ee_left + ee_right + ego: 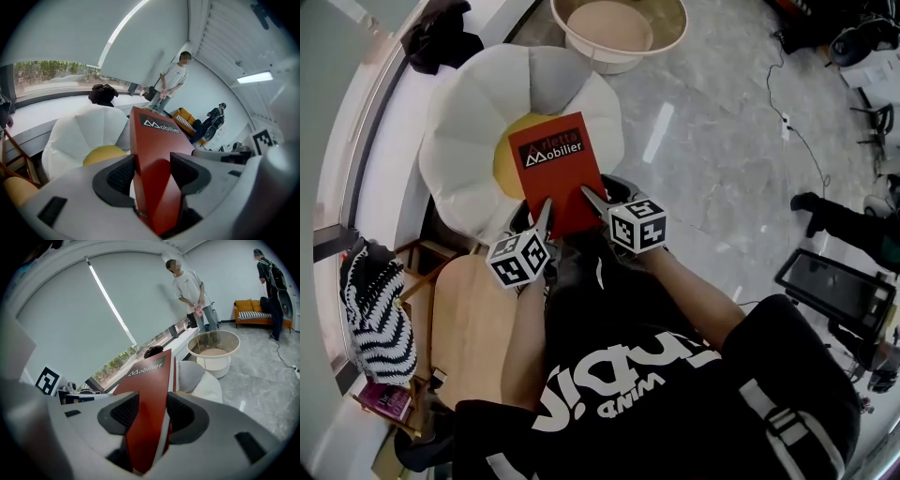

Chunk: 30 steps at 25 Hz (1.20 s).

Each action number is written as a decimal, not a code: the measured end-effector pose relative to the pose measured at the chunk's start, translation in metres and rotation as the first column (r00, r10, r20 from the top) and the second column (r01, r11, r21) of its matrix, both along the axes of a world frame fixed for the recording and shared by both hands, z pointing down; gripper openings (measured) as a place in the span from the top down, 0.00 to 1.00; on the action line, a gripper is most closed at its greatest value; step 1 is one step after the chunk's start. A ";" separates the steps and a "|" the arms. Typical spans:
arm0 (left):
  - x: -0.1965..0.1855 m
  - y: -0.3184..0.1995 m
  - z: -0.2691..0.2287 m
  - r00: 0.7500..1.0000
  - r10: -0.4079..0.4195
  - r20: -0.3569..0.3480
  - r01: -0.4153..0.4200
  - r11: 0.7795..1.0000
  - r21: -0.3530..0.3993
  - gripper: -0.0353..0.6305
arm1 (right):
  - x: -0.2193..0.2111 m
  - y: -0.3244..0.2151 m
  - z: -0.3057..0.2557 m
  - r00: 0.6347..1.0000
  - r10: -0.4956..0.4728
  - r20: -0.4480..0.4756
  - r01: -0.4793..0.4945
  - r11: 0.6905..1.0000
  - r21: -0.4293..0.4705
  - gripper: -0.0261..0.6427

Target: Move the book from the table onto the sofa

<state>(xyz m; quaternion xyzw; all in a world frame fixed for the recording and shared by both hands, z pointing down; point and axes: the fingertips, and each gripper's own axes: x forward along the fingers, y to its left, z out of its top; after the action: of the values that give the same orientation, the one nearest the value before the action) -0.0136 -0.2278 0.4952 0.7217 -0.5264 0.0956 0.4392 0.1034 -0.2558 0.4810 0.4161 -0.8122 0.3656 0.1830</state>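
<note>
A red book (pixel 555 169) with a black title band hangs in the air over the white petal-shaped sofa (pixel 469 122) and its yellow cushion (pixel 508 161). Both grippers hold its near edge. My left gripper (pixel 546 214) is shut on the book's near left corner, and the red cover (pixel 151 159) fills the gap between its dark pads. My right gripper (pixel 592 199) is shut on the near right part, with the book (pixel 146 399) standing edge-on between its pads. The sofa (pixel 89 133) shows behind the book in the left gripper view.
A round white side table (pixel 619 33) with a beige top stands beyond the sofa. A light wooden table (pixel 473 319) is at my lower left, with a striped cushion (pixel 380 309) beside it. A dark garment (pixel 441 37) lies on the window ledge. A person (pixel 171 84) stands in the background.
</note>
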 end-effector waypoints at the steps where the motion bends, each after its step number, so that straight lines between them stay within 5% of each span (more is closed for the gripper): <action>1: -0.001 -0.003 0.001 1.000 -0.006 -0.001 0.006 1.000 -0.001 0.59 | -0.001 -0.003 0.002 1.000 -0.008 -0.002 0.008 1.000 -0.001 0.70; 15: -0.017 -0.041 0.043 0.996 -0.089 0.007 0.089 0.995 -0.041 0.59 | -0.019 -0.049 0.046 0.996 -0.089 0.000 0.089 0.995 -0.045 0.70; 30: -0.045 -0.086 0.155 0.989 -0.148 -0.002 0.147 0.984 -0.097 0.59 | -0.051 -0.108 0.162 0.989 -0.151 -0.006 0.150 0.984 -0.095 0.70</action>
<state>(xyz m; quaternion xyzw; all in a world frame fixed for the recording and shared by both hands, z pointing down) -0.0582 -0.3136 0.6502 0.6592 -0.5711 0.0845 0.4818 0.0528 -0.3642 0.6429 0.3470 -0.8219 0.3859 0.2350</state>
